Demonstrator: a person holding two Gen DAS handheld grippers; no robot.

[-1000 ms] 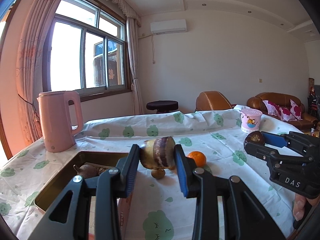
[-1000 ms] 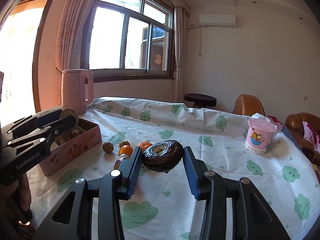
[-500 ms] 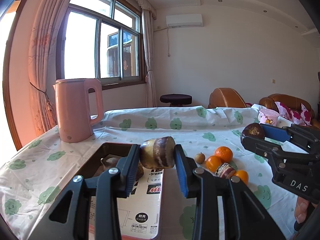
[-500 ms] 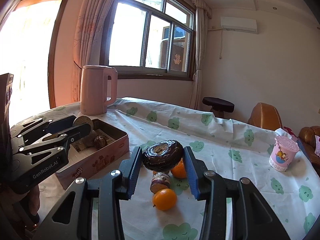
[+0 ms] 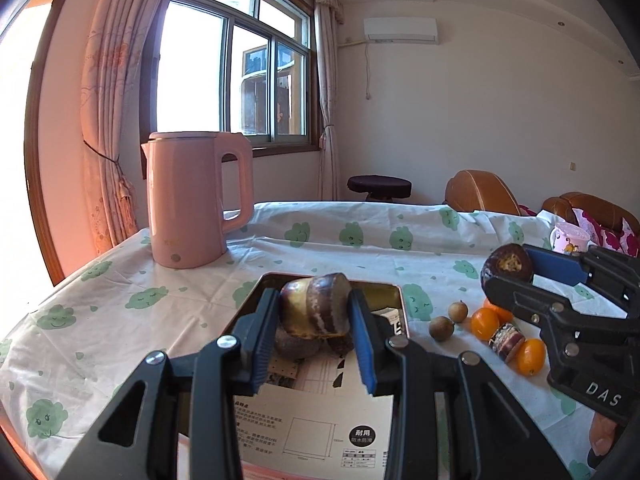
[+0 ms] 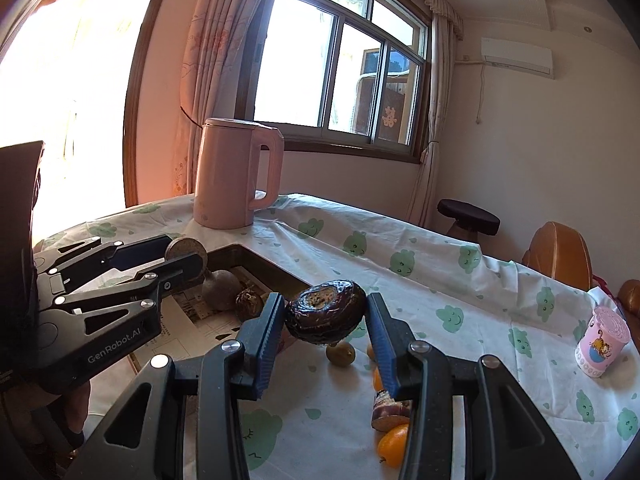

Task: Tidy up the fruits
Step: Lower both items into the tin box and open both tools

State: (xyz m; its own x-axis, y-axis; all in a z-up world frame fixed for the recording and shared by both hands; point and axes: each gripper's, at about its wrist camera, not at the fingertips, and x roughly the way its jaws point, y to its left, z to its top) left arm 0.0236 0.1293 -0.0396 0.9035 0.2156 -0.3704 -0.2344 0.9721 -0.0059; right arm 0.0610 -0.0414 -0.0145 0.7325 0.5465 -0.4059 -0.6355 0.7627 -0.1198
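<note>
Your left gripper [image 5: 314,322] sits at the lower centre of the left wrist view, its blue pads clamped on a cut piece of fruit [image 5: 316,310] with a tan face and purple-brown skin. That piece hangs above the open tin box [image 5: 403,300], which fills the lower middle of the frame. Inside the box, just under the held piece, lie two darker fruits [image 5: 298,344] on a printed paper sheet [image 5: 316,424].

Your right gripper [image 6: 324,332] takes the lower centre of the right wrist view, and its jaws grip a dark wrinkled fruit [image 6: 326,316] with a crusty tan patch on top. It hovers over the tablecloth [image 6: 452,280] just right of the box's near corner.

Right of the box in the left wrist view, the loose fruit lies on the cloth: two small brown round fruits [image 5: 442,327], a cluster of small oranges [image 5: 485,323] and a short purple-banded slice [image 5: 507,340] between them. A pink kettle [image 5: 196,208] stands upright at the upper left of the table, beyond the box. A pink cup [image 6: 602,340] stands at the right edge of the right wrist view, well apart from the fruit.
</note>
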